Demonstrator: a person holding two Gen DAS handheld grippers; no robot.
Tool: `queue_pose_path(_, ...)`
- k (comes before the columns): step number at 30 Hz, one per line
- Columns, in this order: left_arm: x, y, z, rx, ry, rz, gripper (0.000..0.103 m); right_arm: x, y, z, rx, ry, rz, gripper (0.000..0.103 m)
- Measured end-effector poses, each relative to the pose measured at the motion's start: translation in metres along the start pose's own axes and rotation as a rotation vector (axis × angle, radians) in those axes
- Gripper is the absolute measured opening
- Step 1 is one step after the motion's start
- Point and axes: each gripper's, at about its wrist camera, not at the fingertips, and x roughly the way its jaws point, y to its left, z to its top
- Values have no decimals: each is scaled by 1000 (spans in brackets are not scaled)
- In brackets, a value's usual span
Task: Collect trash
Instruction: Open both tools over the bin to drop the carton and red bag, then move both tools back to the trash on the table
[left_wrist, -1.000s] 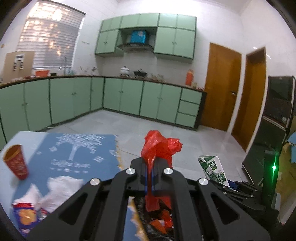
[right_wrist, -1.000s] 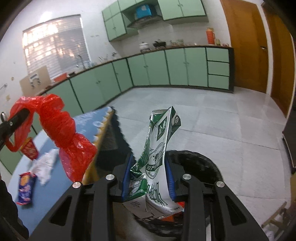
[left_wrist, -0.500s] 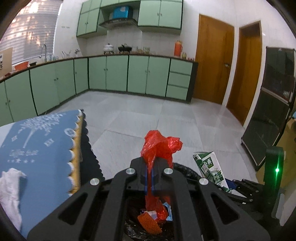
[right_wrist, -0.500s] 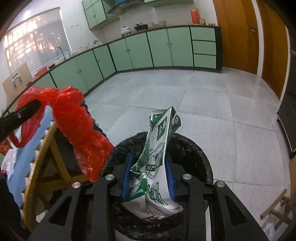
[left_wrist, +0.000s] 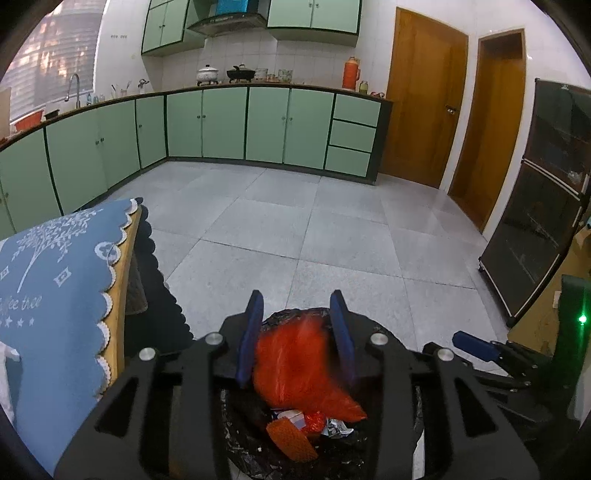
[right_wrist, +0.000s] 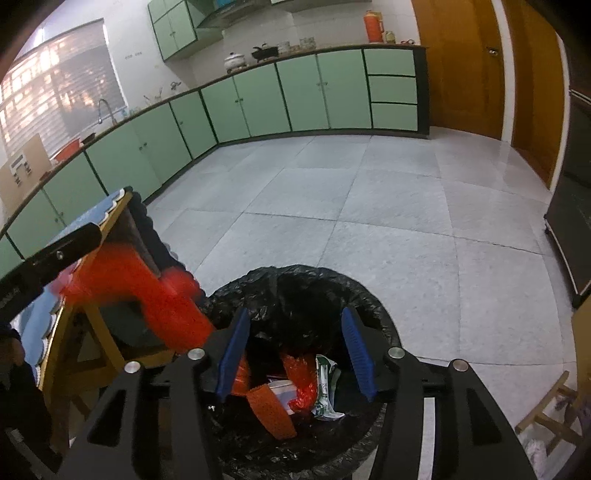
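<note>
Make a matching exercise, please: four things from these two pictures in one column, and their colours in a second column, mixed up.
Things:
1. plastic bag dropping between the pads of the left tool
2. liner of the trash bin
3. tablecloth
4. lower cabinets

Colours:
A. pale green
B. black
C. red
D. blue with white print

Pairs: 1-C, 2-B, 3-D, 4-A
</note>
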Motion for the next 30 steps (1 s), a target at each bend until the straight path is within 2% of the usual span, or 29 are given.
queue_pose_path(7, -20, 2, 5, -6, -28, -3, 38, -25, 6, 10, -3, -49, -3, 52)
queue_pose_path(10, -49, 13, 4, -19, -66, 22, 40, -40, 19, 11, -18, -75, 7, 52)
queue_pose_path(13, -83, 31, -1, -36, -102, 68, 45, -57, 35, 11, -21, -105, 30, 57)
queue_pose_path(16, -124, 55, -10, -53, -138, 143, 48, -73, 58, 7, -24, -131, 67, 63)
queue_pose_path(18, -155, 75, -21, -58, -167, 224, 53, -81, 75, 5, -27, -144, 92, 73)
queue_pose_path(22, -201, 110, -37, -74, -182, 354, 56, -94, 121, -3, -44, -155, 152, 85)
queue_pose_path(27, -251, 158, -62, -108, -162, 490, 61, -104, 184, -13, -112, -149, 232, 94)
queue_pose_path(30, -271, 183, -78, -132, -134, 555, 61, -102, 227, -23, -164, -121, 282, 96)
